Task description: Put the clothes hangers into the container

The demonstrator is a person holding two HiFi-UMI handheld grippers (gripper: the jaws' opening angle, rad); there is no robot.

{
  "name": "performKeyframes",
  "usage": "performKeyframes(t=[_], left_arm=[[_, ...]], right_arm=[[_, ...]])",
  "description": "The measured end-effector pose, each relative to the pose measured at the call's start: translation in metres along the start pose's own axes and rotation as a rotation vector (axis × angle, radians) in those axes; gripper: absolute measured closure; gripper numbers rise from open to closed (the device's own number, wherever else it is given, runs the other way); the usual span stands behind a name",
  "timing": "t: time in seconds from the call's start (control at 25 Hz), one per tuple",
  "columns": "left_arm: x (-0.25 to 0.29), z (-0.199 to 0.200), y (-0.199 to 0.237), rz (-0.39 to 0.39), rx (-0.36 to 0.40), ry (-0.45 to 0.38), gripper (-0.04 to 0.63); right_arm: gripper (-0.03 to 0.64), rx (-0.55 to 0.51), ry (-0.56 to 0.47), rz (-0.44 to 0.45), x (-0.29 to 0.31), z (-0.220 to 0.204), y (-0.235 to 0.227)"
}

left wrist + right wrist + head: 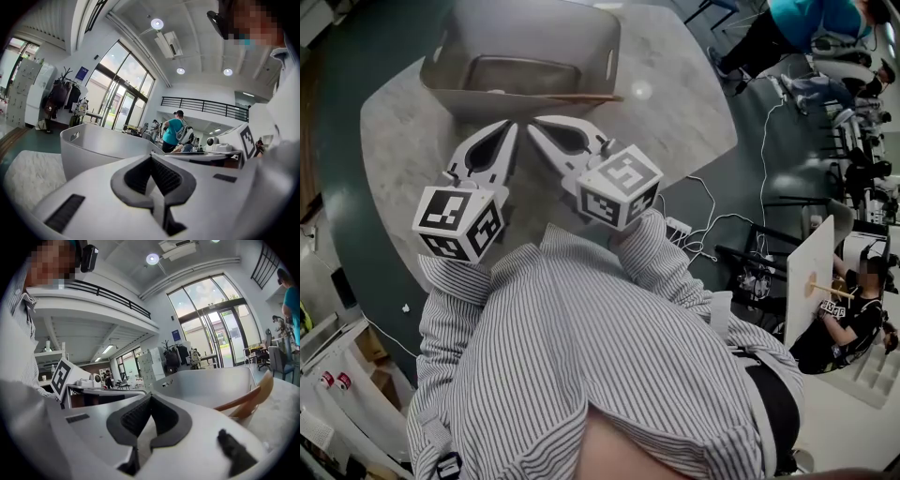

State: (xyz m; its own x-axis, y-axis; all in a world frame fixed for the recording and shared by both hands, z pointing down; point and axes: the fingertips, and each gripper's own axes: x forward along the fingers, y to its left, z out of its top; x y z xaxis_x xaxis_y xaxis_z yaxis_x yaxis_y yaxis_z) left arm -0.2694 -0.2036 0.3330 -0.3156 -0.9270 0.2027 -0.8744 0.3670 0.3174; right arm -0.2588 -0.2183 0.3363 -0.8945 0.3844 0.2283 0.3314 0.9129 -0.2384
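Left gripper (504,131) and right gripper (542,127) are both clenched on nothing, just in front of the container (478,96); a wooden hanger (253,397) lies along its near rim, one end poking above. Bumping that end could likely lever it out.

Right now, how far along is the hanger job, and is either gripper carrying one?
Done: one wooden hanger rests along the near rim of the grey container; whether it sits fully inside is unclear. In hand: nothing, the left gripper and right gripper have jaws together, empty. Left: no other hanger shows on the table, so probably little remains.
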Motion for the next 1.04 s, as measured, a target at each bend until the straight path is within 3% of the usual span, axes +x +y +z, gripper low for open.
performKeyframes(t=[1.04], left_arm=[[0.002,-0.004,-0.011,-0.02,-0.016,0.006,0.586]], right_arm=[[0.603,0.006,-0.013,-0.045,-0.018,-0.003,-0.013]])
